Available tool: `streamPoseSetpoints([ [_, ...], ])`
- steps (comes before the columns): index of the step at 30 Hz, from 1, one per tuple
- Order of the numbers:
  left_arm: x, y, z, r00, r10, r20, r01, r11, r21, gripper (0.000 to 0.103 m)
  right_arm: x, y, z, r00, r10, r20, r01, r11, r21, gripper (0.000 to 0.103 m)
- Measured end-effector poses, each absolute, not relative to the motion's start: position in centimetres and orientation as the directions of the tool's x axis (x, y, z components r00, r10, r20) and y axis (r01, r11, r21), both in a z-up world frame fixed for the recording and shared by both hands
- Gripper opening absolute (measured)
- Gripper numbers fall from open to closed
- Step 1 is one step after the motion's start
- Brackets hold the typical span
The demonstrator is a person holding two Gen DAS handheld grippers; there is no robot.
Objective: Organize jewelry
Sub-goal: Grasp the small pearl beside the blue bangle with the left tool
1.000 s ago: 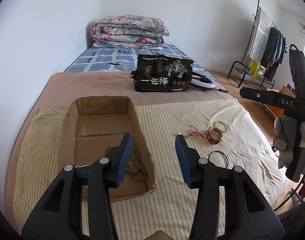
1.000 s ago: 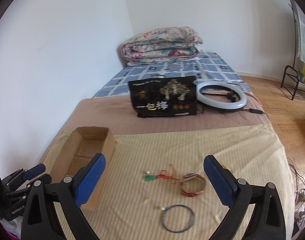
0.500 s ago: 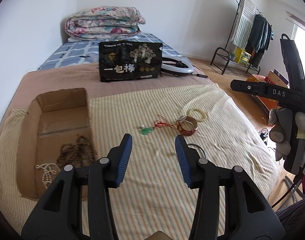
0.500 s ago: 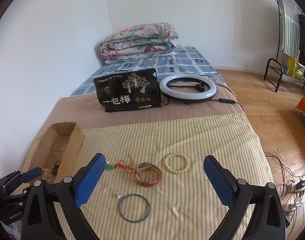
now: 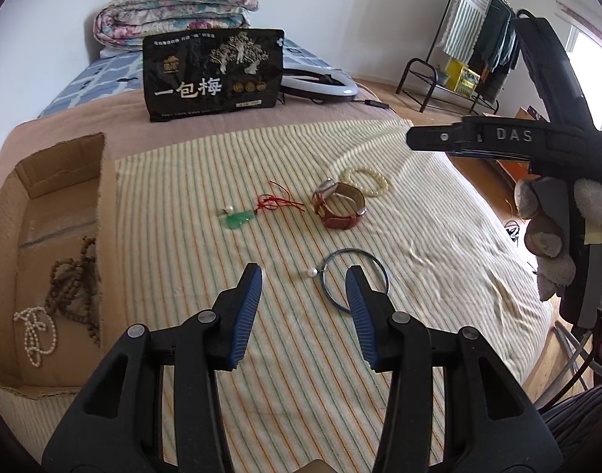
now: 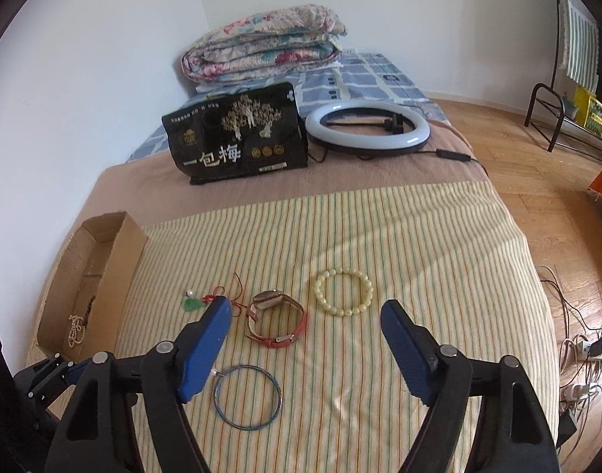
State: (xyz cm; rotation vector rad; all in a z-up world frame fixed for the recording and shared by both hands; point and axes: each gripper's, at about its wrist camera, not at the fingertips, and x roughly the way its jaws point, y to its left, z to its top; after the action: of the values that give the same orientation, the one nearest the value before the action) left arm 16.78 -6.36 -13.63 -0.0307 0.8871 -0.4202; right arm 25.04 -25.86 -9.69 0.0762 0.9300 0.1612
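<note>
Jewelry lies in two groups, and we place it all by the cardboard box (image 5: 44,236) at the left edge of the striped cloth (image 5: 438,236). Inside the box we count two pieces: a brown bead strand (image 5: 78,276) and a white pearl strand (image 5: 34,329) at its near end. Out on the cloth, right of the box, we count four more: one green pendant (image 6: 193,302) on red cord closest to it, one red-strapped watch (image 6: 277,325) further right, one pale bead bracelet (image 6: 344,293) furthest from it, and one thin blue bangle (image 6: 247,396) nearer to us than the watch. Beyond the box stand one black bag (image 6: 237,138) and one ring light (image 6: 368,126).

We hold two grippers. Our left gripper (image 5: 304,307) hovers above the cloth with its jaws partly apart and nothing between them; its right finger (image 5: 360,315) overlaps the bangle's edge in view, but we cannot tell if it touches. Our right gripper (image 6: 306,349) is wider, its jaws have just been closing, and it grips nothing, with the watch and bangle seen in the gap
</note>
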Motion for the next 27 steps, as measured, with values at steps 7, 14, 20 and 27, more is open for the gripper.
streamPoseSetpoints([
  [7, 17.3, -7.4, -15.3, 0.526, -0.376, -0.763, 0.364, 0.910, -0.198, 0.037, 25.9, -25.0, -11.4, 0.541, 0.178, -0.822, -0.126, 0.983, 0.130, 0.070],
  [14, 18.6, -8.1, -17.1, 0.506, -0.381, -0.774, 0.381, 0.904, -0.197, 0.026, 26.9, -25.1, -13.4, 0.495, 0.194, -0.847, -0.115, 0.981, 0.157, 0.061],
  [20, 19.5, -9.6, -18.8, 0.489, -0.373, -0.789, 0.410, 0.896, -0.170, 0.025, 28.1, -26.3, -15.6, 0.446, 0.215, -0.869, -0.069, 0.976, 0.207, 0.051],
  [27, 20.9, -10.4, -20.5, 0.482, -0.344, -0.806, 0.406, 0.903, -0.142, 0.020, 29.2, -26.6, -17.1, 0.424, 0.242, -0.873, -0.051, 0.969, 0.243, 0.046],
])
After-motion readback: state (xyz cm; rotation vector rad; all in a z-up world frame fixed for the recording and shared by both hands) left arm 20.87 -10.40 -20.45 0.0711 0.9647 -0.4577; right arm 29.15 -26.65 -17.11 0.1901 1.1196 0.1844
